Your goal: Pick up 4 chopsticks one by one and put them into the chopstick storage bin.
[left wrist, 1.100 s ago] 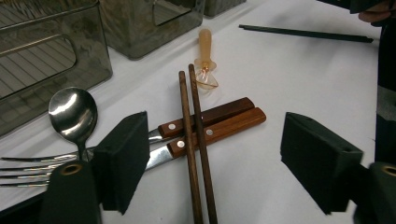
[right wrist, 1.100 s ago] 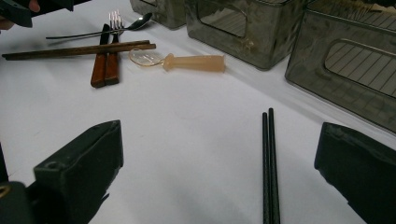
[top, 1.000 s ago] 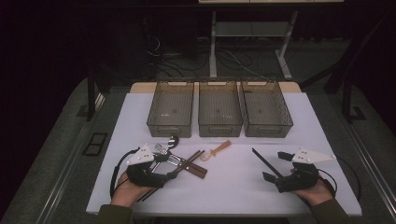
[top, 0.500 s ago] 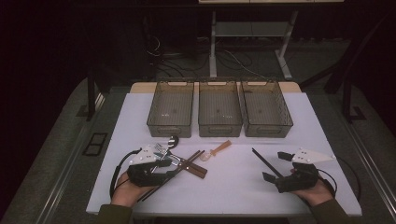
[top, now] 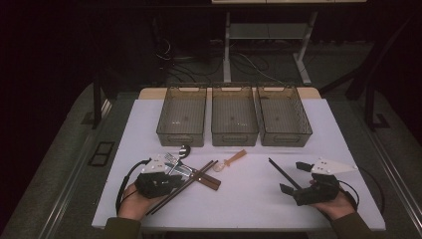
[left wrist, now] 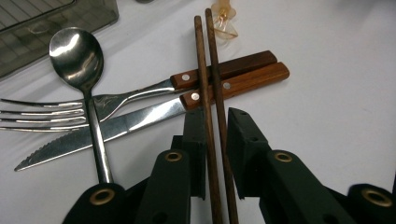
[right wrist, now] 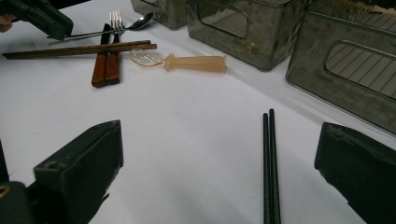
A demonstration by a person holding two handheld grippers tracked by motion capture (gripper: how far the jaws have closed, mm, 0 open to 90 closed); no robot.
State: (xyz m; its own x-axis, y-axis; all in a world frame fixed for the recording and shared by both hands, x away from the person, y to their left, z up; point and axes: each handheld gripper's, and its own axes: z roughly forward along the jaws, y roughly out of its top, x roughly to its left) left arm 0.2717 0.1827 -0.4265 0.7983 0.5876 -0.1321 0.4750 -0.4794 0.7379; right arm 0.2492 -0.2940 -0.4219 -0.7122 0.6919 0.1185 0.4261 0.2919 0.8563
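Two brown chopsticks lie across the wooden handles of a knife and a fork. My left gripper straddles the pair. Its jaws have just been closing and now stand hard beside the sticks, which still lie a sliver apart; I see no squeeze. A steel spoon lies beside the fork. My right gripper rests wide open on the table. Two black chopsticks lie between its jaws, nearer the right one, untouched.
Three smoky plastic bins stand in a row at the back of the white table. A small translucent amber spoon lies just before them, between the two hands.
The left gripper's jaws have drawn in around the brown chopsticks. Both hands have kept their places, and the right gripper looks the same.
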